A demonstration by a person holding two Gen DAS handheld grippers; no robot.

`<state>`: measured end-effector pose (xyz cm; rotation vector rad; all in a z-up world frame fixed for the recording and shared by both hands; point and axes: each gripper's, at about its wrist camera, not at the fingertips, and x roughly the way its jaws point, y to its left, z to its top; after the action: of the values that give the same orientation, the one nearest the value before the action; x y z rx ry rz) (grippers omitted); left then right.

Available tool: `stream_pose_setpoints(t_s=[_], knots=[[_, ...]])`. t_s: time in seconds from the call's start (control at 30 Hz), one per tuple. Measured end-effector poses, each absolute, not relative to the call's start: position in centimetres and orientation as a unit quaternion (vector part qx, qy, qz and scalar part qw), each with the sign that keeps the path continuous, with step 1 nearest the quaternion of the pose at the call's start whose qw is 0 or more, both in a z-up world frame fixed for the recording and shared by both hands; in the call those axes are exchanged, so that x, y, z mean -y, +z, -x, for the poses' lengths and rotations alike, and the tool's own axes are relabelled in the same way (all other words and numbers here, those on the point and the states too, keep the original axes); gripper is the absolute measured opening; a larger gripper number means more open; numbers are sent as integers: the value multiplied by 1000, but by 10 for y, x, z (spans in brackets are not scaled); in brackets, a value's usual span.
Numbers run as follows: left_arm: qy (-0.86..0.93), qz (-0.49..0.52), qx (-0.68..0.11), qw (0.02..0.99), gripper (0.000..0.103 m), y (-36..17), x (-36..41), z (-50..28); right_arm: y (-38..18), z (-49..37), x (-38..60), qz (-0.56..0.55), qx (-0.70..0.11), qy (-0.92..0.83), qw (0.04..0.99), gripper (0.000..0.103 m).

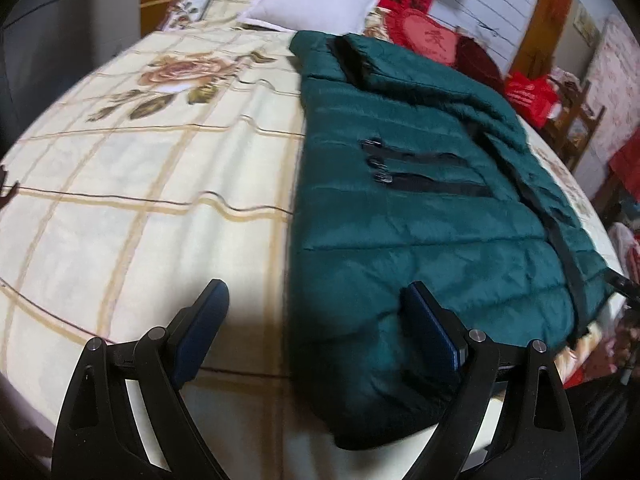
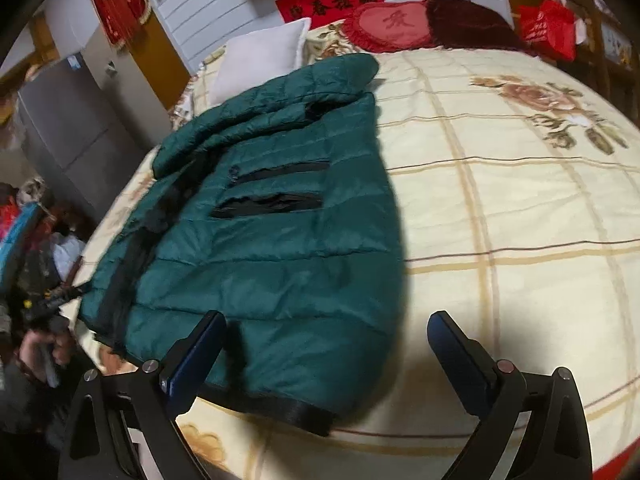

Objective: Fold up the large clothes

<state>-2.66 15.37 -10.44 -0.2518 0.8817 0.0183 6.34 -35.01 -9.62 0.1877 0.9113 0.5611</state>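
Observation:
A dark green quilted jacket [image 1: 420, 220] lies flat on a cream bedspread [image 1: 140, 200] printed with roses. Its two black zip pockets face up and one sleeve is folded across the far side. My left gripper [image 1: 315, 286] hovers open over the jacket's near left edge, with nothing pinched. In the right wrist view the jacket [image 2: 272, 240] fills the left-centre, its black-trimmed hem nearest. My right gripper [image 2: 327, 316] stands open above the hem's right corner, its left finger over the fabric and its right finger over the bare bedspread [image 2: 520, 200].
At the bed's head lie a white pillow [image 2: 260, 60], a red heart cushion [image 2: 388, 24] and a dark red cushion [image 2: 472, 24]. A grey cabinet [image 2: 60, 120] and clutter stand past the bed's left side. A red bag [image 1: 528, 96] and wooden chair [image 1: 576, 120] are nearby.

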Motion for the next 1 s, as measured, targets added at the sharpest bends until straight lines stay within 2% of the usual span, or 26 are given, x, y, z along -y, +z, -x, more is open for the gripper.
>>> stream_pose_setpoints(t_s=[0.23,0.53,0.63,0.9,1.0], knots=[[-72,149,-427,889,90,-101,-136,29,-99,-56,325,-46,-421,307,852,97],[-117,206,-437,868,90,-97,-147,46,-101,-58,330,-76,-415,329,845,97],[-144,191,-417,877,90,-90,-139,48,-102,-55,329,-72,-412,340,842,97],[-119,212,-426,871,90,-100,-142,20,-102,-69,319,-70,-406,331,849,97],[-110,174,-425,882,90,-100,-133,27,-102,-68,319,-73,-403,322,853,97]])
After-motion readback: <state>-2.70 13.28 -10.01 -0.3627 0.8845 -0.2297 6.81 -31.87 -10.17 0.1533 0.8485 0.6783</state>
